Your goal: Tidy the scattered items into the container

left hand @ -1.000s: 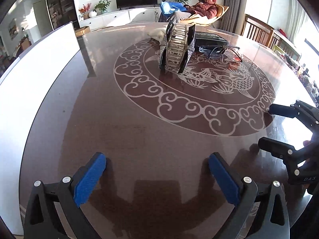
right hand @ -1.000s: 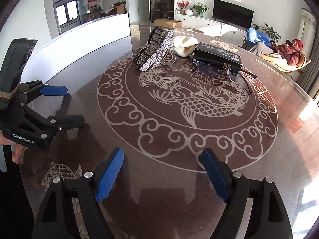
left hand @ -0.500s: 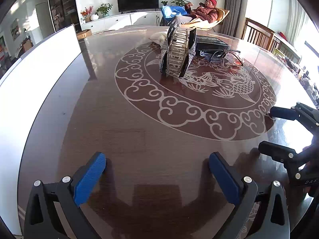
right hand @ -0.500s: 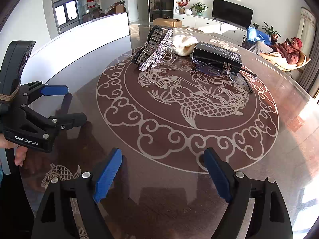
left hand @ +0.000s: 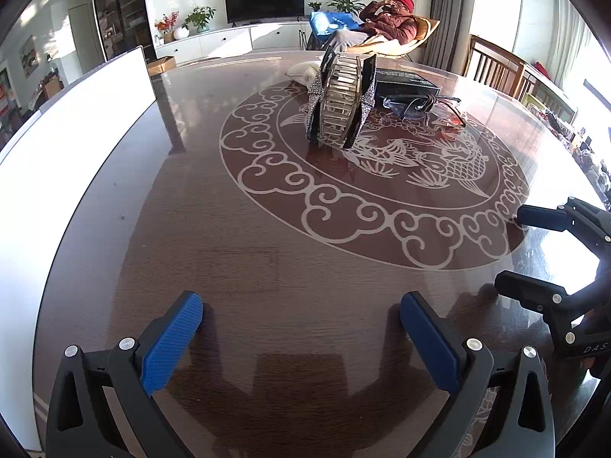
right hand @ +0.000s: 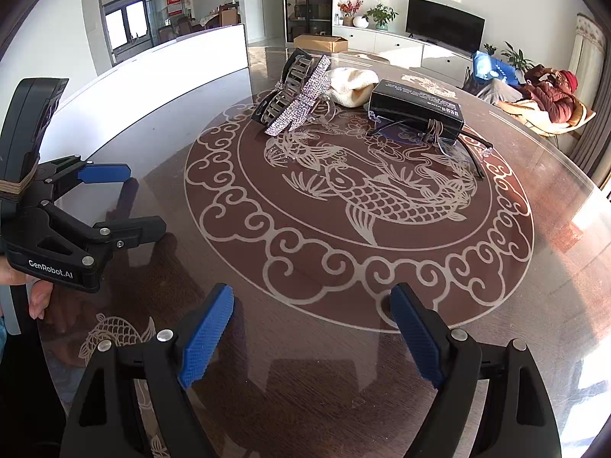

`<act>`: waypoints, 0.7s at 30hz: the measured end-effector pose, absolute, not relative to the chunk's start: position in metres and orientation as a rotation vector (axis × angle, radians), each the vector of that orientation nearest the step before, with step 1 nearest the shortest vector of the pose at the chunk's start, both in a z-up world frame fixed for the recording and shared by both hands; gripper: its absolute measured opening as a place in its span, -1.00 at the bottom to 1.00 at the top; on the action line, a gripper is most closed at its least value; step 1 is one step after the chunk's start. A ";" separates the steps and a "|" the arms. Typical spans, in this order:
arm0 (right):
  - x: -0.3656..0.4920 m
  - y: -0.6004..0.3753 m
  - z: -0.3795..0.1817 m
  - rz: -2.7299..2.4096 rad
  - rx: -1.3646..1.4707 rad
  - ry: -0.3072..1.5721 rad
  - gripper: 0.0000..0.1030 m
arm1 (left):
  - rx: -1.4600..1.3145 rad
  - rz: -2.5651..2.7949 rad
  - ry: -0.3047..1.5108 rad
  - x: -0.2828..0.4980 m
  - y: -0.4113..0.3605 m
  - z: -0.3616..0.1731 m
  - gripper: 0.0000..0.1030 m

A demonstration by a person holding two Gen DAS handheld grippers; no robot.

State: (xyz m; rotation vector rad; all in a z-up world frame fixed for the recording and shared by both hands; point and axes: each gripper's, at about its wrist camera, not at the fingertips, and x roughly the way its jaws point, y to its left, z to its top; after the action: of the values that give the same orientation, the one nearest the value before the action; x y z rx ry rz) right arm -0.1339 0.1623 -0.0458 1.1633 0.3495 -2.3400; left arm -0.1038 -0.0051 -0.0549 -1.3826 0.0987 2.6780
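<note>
A large rhinestone hair claw clip [left hand: 340, 103] [right hand: 296, 95] stands on the round brown table, far ahead of both grippers. Behind it lie a black box [left hand: 404, 83] [right hand: 416, 108], a pair of glasses [left hand: 424, 105] [right hand: 431, 141] with a hair tie, and a cream pouch [left hand: 303, 70] [right hand: 353, 86]. My left gripper [left hand: 301, 318] [right hand: 143, 198] is open and empty near the table's front. My right gripper [right hand: 311, 315] [left hand: 513, 248] is open and empty beside it, to the right.
The table [right hand: 343, 343] has a glossy top with a white fish and cloud pattern. A white partition [left hand: 76, 133] runs along its left side. A person reclines in a chair [left hand: 389, 26] beyond the table. Wooden chairs [left hand: 496, 72] stand at the right.
Both grippers have crept forward a little toward the items; the clip and box look slightly nearer. Both jaws stay open and empty.
</note>
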 end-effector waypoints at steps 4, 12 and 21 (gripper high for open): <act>-0.134 0.162 -0.046 -2.340 1.163 0.349 0.65 | -1.382 2.678 0.099 -0.104 -0.005 -0.055 1.00; -0.134 0.162 -0.046 -2.340 1.163 0.349 0.65 | -1.382 2.677 0.099 -0.104 -0.005 -0.055 1.00; -0.134 0.162 -0.046 -2.340 1.163 0.349 0.65 | -1.382 2.678 0.101 -0.105 -0.004 -0.055 1.00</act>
State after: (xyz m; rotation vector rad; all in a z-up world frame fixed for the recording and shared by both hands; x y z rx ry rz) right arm -0.1339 0.1623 -0.0459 1.1635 0.3486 -2.3396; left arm -0.1047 -0.0040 -0.0553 -1.3817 0.1009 2.6777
